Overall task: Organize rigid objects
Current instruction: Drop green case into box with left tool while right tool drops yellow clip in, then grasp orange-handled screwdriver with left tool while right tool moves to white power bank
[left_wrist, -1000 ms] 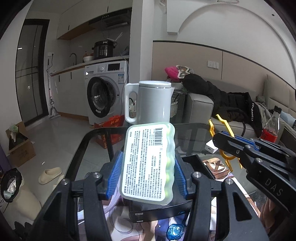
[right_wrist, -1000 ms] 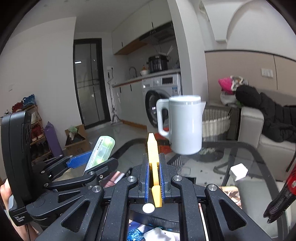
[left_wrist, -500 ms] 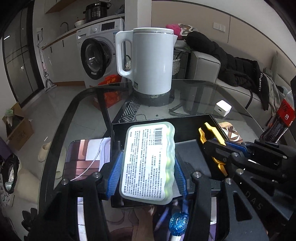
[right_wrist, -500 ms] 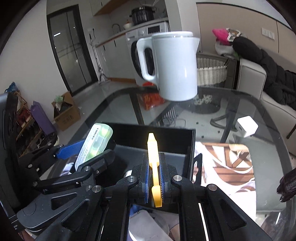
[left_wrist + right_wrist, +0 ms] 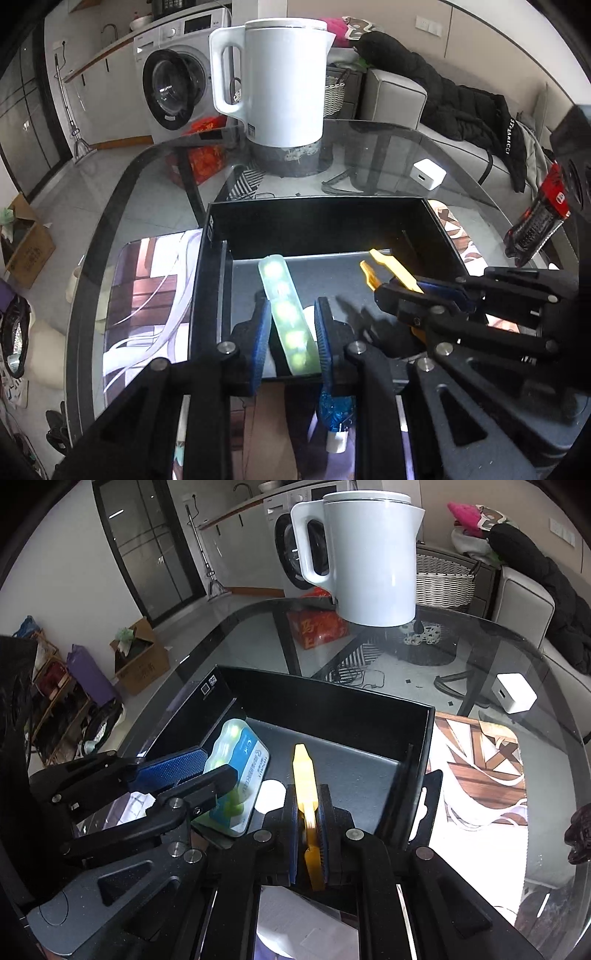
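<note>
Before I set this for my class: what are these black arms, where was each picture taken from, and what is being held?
There is no robot here. A person holds a hand tool in each hand, and each tool ends in a two-fingered claw with a wide-angle camera looking along its fingers. One picture is from the left tool and the other from the right, so each also shows the other tool at its side.

The left claw has just closed on a pale green pack, held edge-on. The right claw is shut on a yellow plastic clip. Both are held over an open black box on a glass table. A white kettle stands further back on the table.
</note>
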The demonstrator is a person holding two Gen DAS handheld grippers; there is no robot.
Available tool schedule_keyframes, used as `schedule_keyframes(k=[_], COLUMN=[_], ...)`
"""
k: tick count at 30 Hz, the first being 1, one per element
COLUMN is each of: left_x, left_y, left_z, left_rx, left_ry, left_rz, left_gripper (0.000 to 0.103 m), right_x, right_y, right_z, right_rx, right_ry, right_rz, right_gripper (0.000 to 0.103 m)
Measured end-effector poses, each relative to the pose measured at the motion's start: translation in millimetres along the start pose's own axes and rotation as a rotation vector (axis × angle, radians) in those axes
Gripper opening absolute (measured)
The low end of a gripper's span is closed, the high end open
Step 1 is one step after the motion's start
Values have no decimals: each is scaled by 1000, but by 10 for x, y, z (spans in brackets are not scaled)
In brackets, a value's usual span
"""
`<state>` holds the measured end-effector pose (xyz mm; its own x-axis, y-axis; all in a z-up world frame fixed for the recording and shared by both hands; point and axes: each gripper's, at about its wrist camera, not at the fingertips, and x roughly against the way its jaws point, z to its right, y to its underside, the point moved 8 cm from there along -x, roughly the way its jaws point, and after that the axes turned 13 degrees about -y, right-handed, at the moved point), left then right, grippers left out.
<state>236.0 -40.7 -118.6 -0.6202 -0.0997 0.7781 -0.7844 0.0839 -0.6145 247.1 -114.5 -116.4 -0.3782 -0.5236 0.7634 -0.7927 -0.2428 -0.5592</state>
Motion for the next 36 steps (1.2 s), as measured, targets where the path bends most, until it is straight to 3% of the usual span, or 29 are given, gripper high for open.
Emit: schedule_keyframes(k=[6, 8, 9, 13, 18, 19, 22, 27, 31, 36], left_x=[198, 267, 310, 525, 824, 880, 1045, 1194, 1188, 1032], left_y=[-51, -47, -44, -7, 77, 106, 172, 346, 542, 800], left_z=[-18, -36, -51, -63, -54, -46, -12, 43, 79, 136], left_rx=[-27, -29, -35, -62, -115, -131, -154, -186, -225, -286], left_ry=[-20, -17, -20, 7, 14, 8, 9, 75, 72, 46], left_rz=[71, 85, 97, 136, 186, 192, 210, 151, 83, -14], left_gripper=[31, 46, 49, 51, 54, 57, 83, 87, 100, 100], right_x=[144, 221, 256, 481, 802, 851, 963, 999, 985, 871], right_y=[4, 13, 20, 18, 47, 61, 117, 274, 404, 541], right_z=[-28, -38, -52, -126, -373, -431, -564, -641, -612, -525], right_rx=[-5, -1, 4, 38, 125, 145, 194, 260, 287, 293], right_ry=[-31, -29, -26, -29, -52, -54, -73, -102, -106, -124], right_rz=[37, 56, 67, 126, 193, 195, 180, 100, 43, -35], right_gripper=[12, 13, 14, 25, 27, 27, 27, 27, 27, 27])
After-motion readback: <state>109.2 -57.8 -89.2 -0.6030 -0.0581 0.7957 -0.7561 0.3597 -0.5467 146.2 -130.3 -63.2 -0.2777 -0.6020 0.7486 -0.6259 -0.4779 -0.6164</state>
